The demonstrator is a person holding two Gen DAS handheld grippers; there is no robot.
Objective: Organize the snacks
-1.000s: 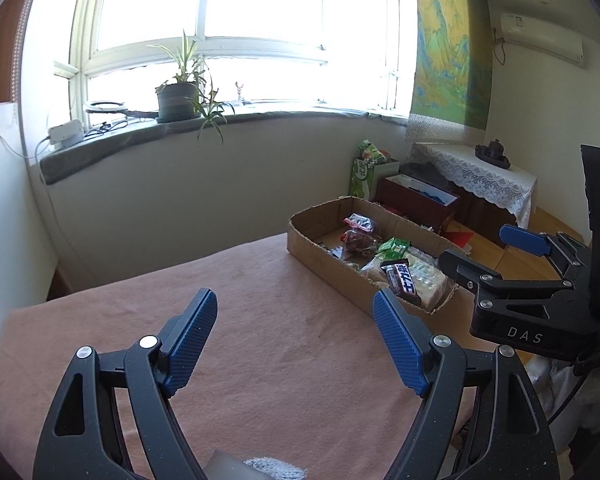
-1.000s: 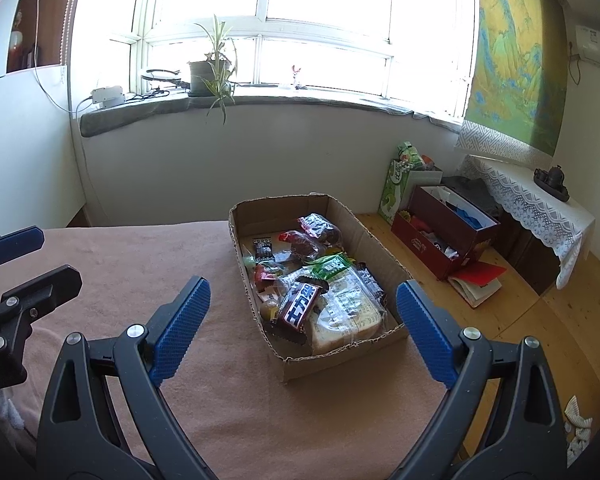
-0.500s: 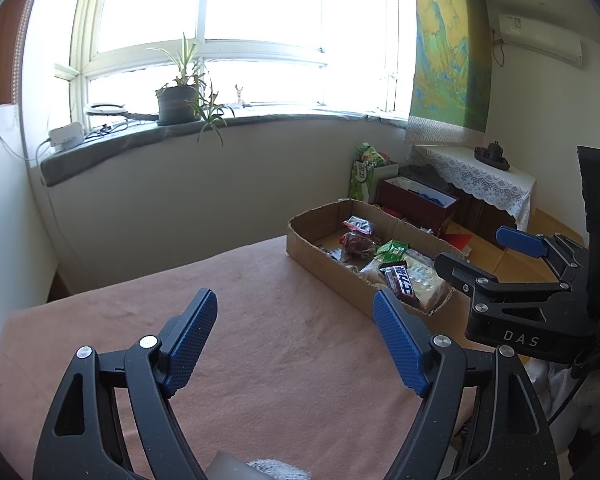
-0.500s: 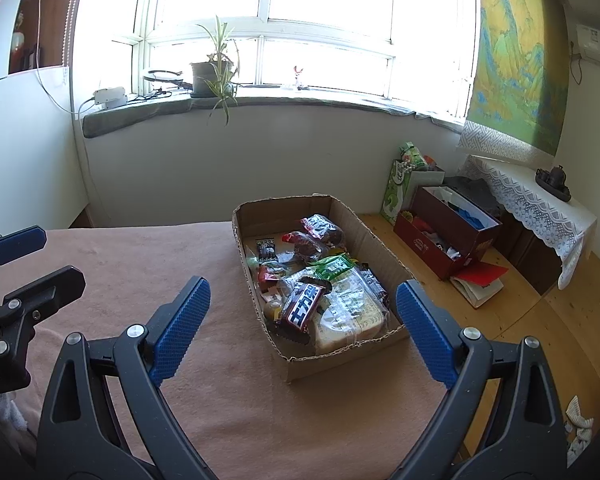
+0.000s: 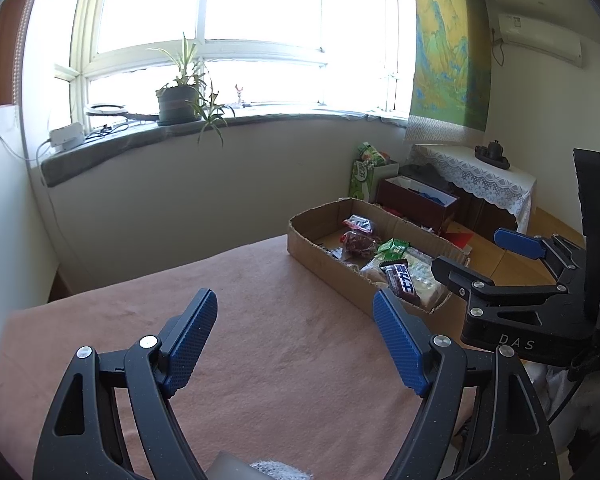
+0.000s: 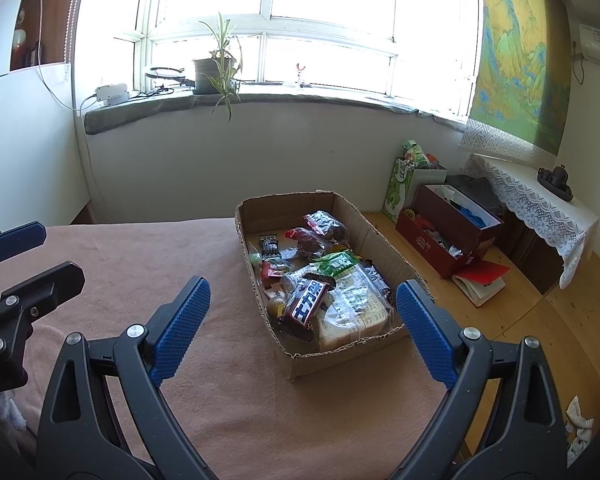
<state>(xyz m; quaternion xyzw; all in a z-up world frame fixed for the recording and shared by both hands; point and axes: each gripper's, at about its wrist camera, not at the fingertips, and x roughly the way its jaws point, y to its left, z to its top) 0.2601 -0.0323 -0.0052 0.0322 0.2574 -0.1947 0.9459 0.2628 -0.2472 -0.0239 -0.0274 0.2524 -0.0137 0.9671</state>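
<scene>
Shallow brown cardboard tray (image 6: pixel 364 222) at the far right part of a pinkish-brown cloth-covered surface (image 6: pixel 148 252), holding mixed wrapped snacks: dark chocolate bar with white lettering (image 6: pixel 306 305) on a clear-wrapped pale loaf (image 6: pixel 354 310), green packet (image 6: pixel 337 263), red-and-clear bags (image 6: pixel 324 226). Left gripper (image 5: pixel 294 334) and right gripper (image 6: pixel 303 318), blue-padded: jaws wide apart, nothing between them, both short of the tray.

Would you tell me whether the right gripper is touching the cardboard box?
Apart. The right wrist view shows the right gripper open, and bare blanket between its fingertips and the cardboard box.
</scene>
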